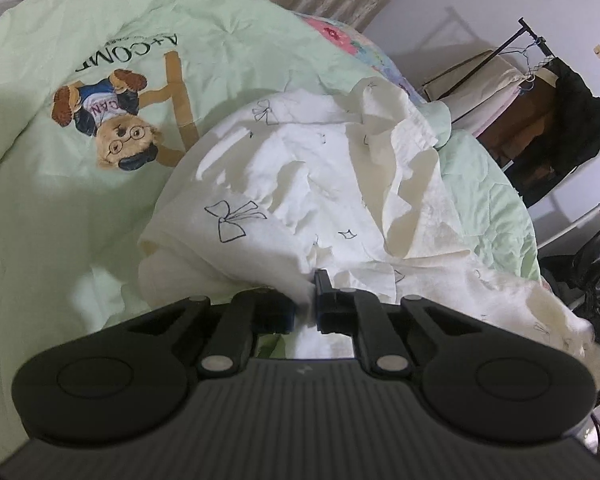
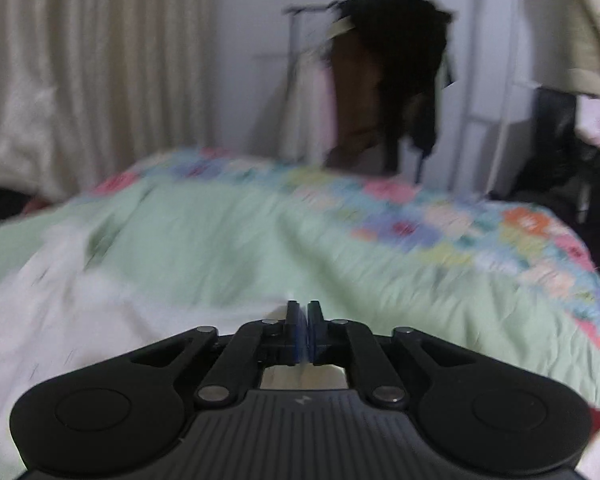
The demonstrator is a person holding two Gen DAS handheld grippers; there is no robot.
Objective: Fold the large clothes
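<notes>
A large white garment (image 1: 308, 184) printed with small black bows lies crumpled on a pale green quilt (image 1: 60, 208). My left gripper (image 1: 306, 300) is shut on a fold of the white garment at its near edge; cloth bunches between the jaws and covers the left finger. In the blurred right wrist view, the white garment (image 2: 80, 320) spreads at lower left. My right gripper (image 2: 304, 320) has its jaws pressed together at the garment's edge over the green quilt (image 2: 300, 248); a strip of white cloth shows just beneath the fingers.
The quilt carries a teddy bear print (image 1: 116, 120) and a floral border (image 2: 420, 216). A clothes rack with dark garments (image 1: 560, 120) stands by the white wall, also in the right wrist view (image 2: 392, 80). Cream curtains (image 2: 80, 80) hang behind the bed.
</notes>
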